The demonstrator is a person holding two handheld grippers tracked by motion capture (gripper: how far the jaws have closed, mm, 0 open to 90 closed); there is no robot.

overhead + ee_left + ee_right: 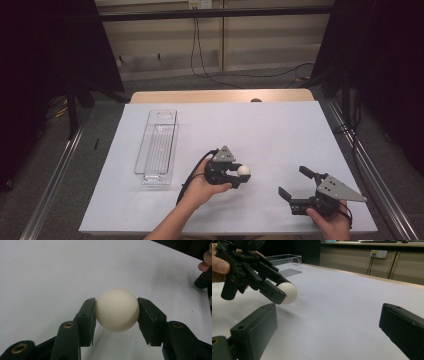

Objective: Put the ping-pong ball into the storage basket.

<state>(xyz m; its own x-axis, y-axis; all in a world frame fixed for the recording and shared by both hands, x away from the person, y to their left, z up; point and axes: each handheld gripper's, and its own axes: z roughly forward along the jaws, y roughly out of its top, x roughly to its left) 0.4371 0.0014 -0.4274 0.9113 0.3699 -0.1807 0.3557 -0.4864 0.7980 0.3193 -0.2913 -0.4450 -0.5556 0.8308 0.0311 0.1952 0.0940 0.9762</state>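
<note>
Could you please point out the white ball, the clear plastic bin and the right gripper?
white ball [117,310], left gripper view, its front face.
clear plastic bin [141,150], high view, its left wall.
right gripper [295,181], high view, between its fingertips.

hidden: ball [288,293] near side behind left claw [277,291] | cut off: right forearm

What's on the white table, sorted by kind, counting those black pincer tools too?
Small white round ball, gripped by the left gripper: 1
Long clear plastic bin, nothing visible inside: 1
Black two-jaw grippers, including the open right gripper: 2
Total: 4
</note>
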